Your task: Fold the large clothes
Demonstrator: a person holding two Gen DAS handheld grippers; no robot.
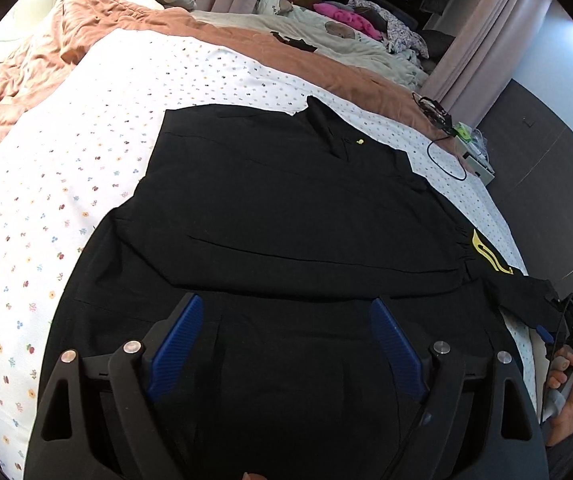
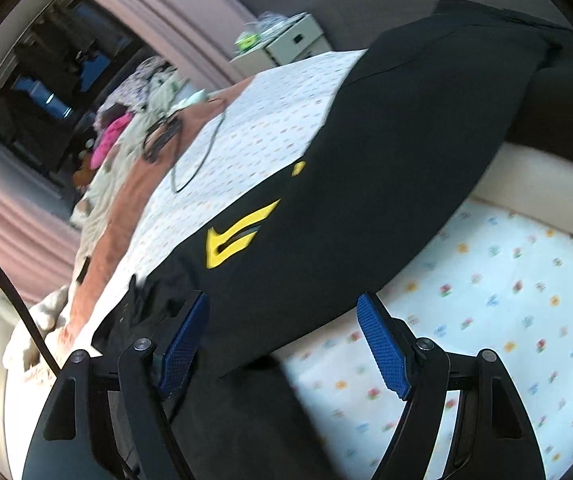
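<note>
Both grippers, left (image 1: 284,344) and right (image 2: 282,340), fingers apart; black garment (image 1: 286,208) lies collar away.

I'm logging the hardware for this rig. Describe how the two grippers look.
Left gripper: matte black linkage arms with silver round pivot pins, and two ribbed blue fingers. Right gripper: same black frame with darker pins and textured blue fingers; a black cable runs beside it. In the left view, a bare hand grips its handle.

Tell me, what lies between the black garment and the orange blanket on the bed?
A strip of white floral sheet separates the black garment from the orange blanket; the left wrist view shows it best.
</note>
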